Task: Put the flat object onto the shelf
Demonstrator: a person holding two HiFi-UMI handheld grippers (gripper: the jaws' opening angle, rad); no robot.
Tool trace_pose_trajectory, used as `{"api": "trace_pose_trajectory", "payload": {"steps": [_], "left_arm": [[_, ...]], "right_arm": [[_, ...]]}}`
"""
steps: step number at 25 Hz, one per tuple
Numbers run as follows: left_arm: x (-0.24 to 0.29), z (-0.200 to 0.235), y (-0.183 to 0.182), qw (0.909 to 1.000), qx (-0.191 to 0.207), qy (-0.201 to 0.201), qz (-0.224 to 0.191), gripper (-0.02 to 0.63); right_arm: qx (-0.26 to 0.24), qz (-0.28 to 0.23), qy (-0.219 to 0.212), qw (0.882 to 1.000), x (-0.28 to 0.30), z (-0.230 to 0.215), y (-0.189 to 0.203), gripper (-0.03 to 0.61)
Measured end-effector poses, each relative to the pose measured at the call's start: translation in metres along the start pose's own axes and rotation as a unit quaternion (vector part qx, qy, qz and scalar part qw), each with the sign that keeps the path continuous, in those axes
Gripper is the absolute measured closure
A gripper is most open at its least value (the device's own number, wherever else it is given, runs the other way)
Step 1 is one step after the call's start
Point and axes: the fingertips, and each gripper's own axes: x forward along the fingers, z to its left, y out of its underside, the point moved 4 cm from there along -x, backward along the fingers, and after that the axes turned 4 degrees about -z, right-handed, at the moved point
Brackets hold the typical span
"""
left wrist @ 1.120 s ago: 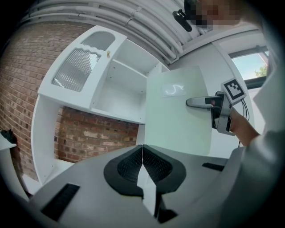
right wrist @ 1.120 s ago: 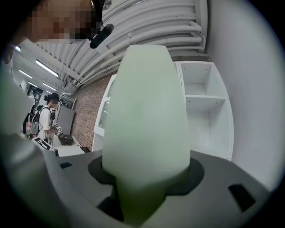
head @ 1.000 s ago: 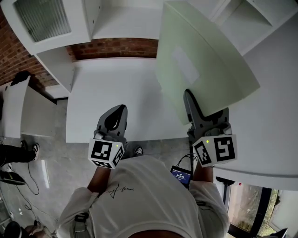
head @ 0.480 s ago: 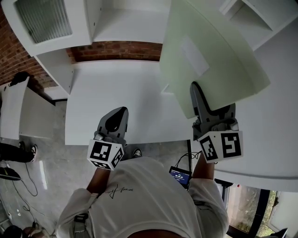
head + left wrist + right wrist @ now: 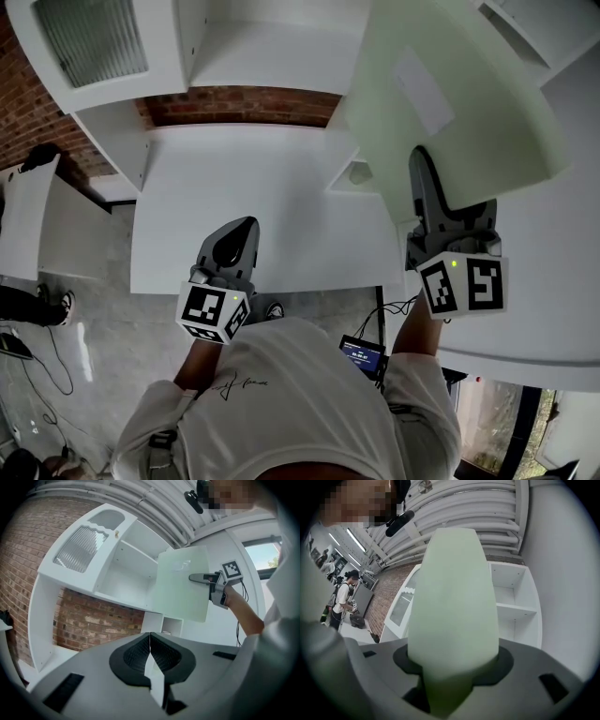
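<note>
White table (image 5: pixel 262 206), brick wall (image 5: pixel 234 101) behind, white shelf unit (image 5: pixel 272 52) w/ open bays

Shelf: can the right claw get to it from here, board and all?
Probably yes. The right claw, its jaws closing on the green board, holds it up by the white shelf; nothing stands between, and the left claw sits low, shut.

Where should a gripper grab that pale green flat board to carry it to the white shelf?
Grip its near edge from the person's side, one jaw on each broad face: the pale green flat board is thin and wide, so only an edge fits. The right gripper has it there, jaws closing on that edge.
</note>
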Motion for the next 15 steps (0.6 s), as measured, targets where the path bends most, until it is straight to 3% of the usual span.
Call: {"api": "trace_pose_trajectory", "payload": {"steps": [15], "left_arm": [[-0.002, -0.003, -0.001, 1.0000, 0.002, 0.000, -0.003, 0.600]], "right_arm": [[-0.053, -0.031, -0.004, 0.998, 0.019, 0.001, -0.023, 0.324]]}}
